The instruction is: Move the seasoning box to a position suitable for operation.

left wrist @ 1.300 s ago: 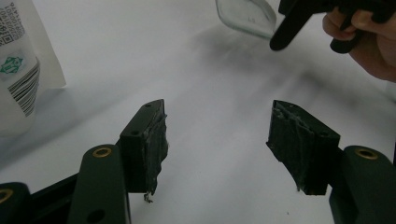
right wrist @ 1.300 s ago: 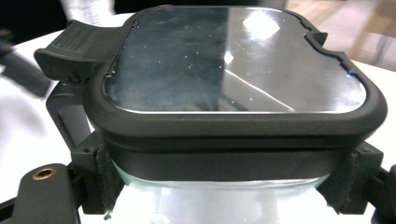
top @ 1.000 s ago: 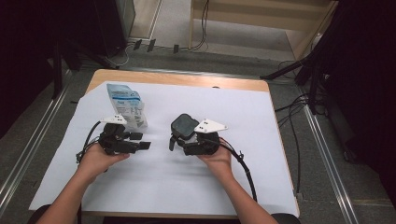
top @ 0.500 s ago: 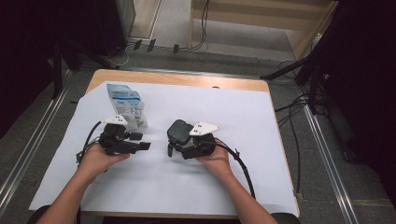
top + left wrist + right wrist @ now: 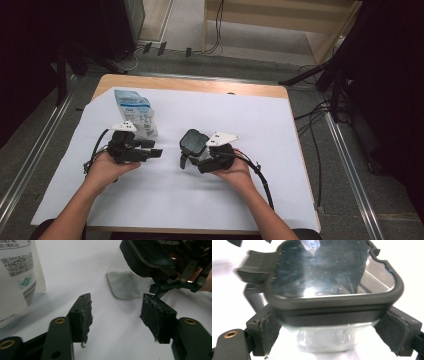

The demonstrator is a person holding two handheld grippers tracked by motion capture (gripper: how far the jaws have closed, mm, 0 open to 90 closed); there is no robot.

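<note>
On the white sheet (image 5: 165,200) that covers the surface (image 5: 195,86), two tongs are held low by a person's hands, the forearms coming in from the near edge. The left tongs (image 5: 152,151) are held by the left hand (image 5: 106,169) and are seen wide open in the left gripper view, both padded jaws apart with only bare sheet between them. Nothing is held by them. The right tongs (image 5: 192,155) are held by the right hand (image 5: 232,170) and are closed on a container (image 5: 192,143), a clear tub with a dark lid; in the right gripper view the container (image 5: 334,290) is gripped at its two sides by the pads (image 5: 268,333), the dark lid rim lying across the jaws and the clear body showing below it. In the left gripper view the container (image 5: 125,282) is seen tilted, its clear base near the sheet; whether it touches cannot be told. A white and blue pouch (image 5: 135,112) lies on the sheet just beyond the left tongs, toward the far left corner, its printed label (image 5: 18,267) showing. A cable (image 5: 260,175) trails from the right tongs toward the near edge.
</note>
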